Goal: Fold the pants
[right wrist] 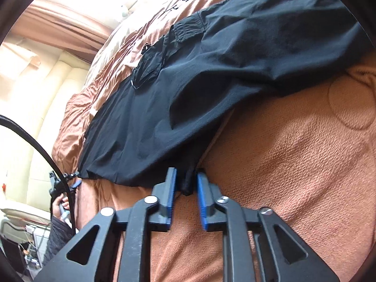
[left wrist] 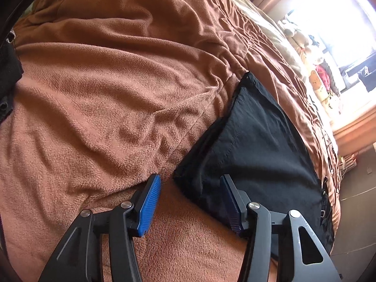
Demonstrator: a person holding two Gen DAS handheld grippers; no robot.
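The left gripper (left wrist: 190,188) has its blue fingers (left wrist: 149,208) wide apart and empty at a corner of the black pants (left wrist: 256,141). Only the right wrist view shows the right gripper (right wrist: 186,183), fingers narrowly parted around a bunched edge, pads not pressing it. The pants lie rumpled, partly folded over themselves, on the brown blanket (left wrist: 105,89) covering the bed.
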